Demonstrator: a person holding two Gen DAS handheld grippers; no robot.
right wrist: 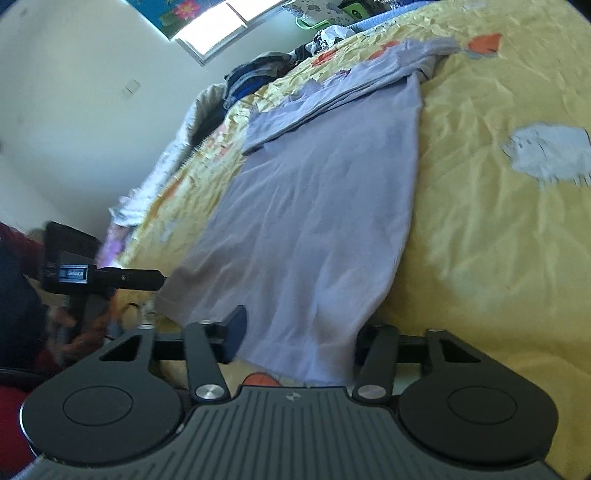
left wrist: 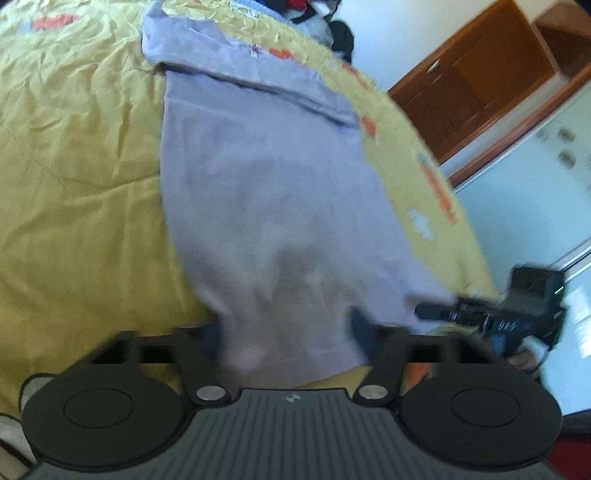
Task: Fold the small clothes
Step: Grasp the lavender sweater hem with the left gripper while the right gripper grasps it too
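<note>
A light lavender-grey shirt point(left wrist: 266, 177) lies lengthwise on a yellow bedspread point(left wrist: 74, 166), its far part folded over. My left gripper point(left wrist: 288, 332) has the shirt's near hem bunched between its fingers and lifted. In the right wrist view the same shirt point(right wrist: 317, 206) runs away from me, and my right gripper point(right wrist: 299, 343) has the other near hem corner between its fingers. Each gripper shows in the other's view, the right one point(left wrist: 436, 310) and the left one point(right wrist: 147, 278), both at the hem edge.
The bedspread point(right wrist: 498, 221) has orange and white prints. A pile of dark clothes point(right wrist: 258, 74) lies at the far end of the bed. A wooden cabinet point(left wrist: 480, 74) stands beside the bed. A window point(right wrist: 218, 29) is in the wall.
</note>
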